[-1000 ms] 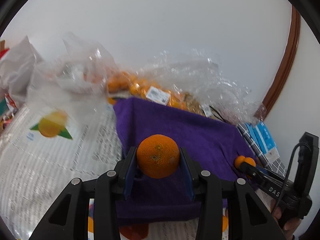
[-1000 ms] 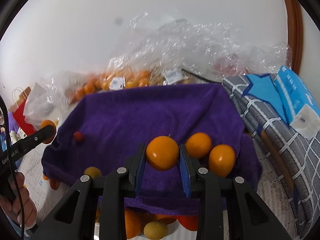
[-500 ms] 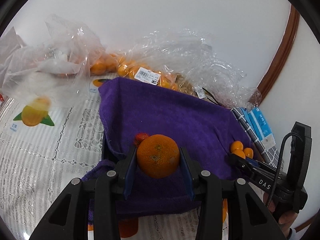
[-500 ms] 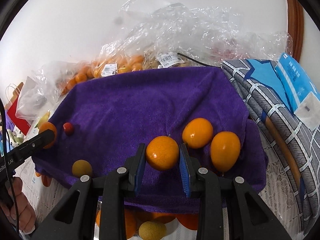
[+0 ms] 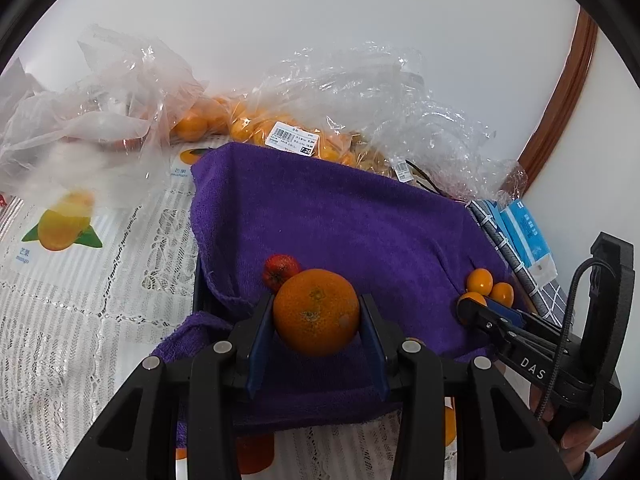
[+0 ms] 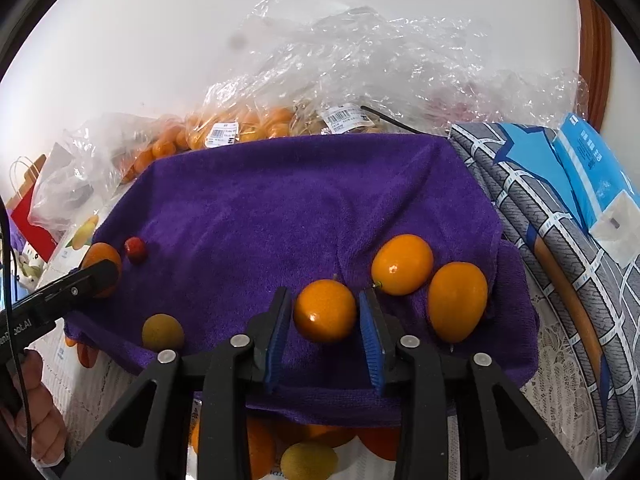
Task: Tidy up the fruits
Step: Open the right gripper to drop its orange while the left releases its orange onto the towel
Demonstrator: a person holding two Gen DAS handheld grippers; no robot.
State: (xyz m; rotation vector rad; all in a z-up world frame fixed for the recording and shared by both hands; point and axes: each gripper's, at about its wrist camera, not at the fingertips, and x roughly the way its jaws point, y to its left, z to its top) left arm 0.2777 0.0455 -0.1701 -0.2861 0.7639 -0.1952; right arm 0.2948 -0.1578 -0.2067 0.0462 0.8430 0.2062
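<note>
Risk one: roll-off. Right gripper (image 6: 325,316) has just been opening; its pads now stand slightly clear of the small orange fruit (image 6: 325,311), which sits between them on the purple towel (image 6: 280,208), near two other small orange fruits (image 6: 402,264) (image 6: 458,300) by the towel's front right edge. Fruit is round and the towel sags toward that edge, so a sideways pull-out could clip it and send it rolling off, or knock the neighbours.

Left gripper (image 5: 316,336) is clamped on a larger orange (image 5: 316,312), held over the towel's front left area, just in front of a small red fruit (image 5: 280,270). Setting it down there could bump the red fruit, I think. A yellow-green fruit (image 6: 163,332) sits at the towel's front edge, also easy to nudge off. Both grippers work close; collision looks unlikely but possible.
</note>
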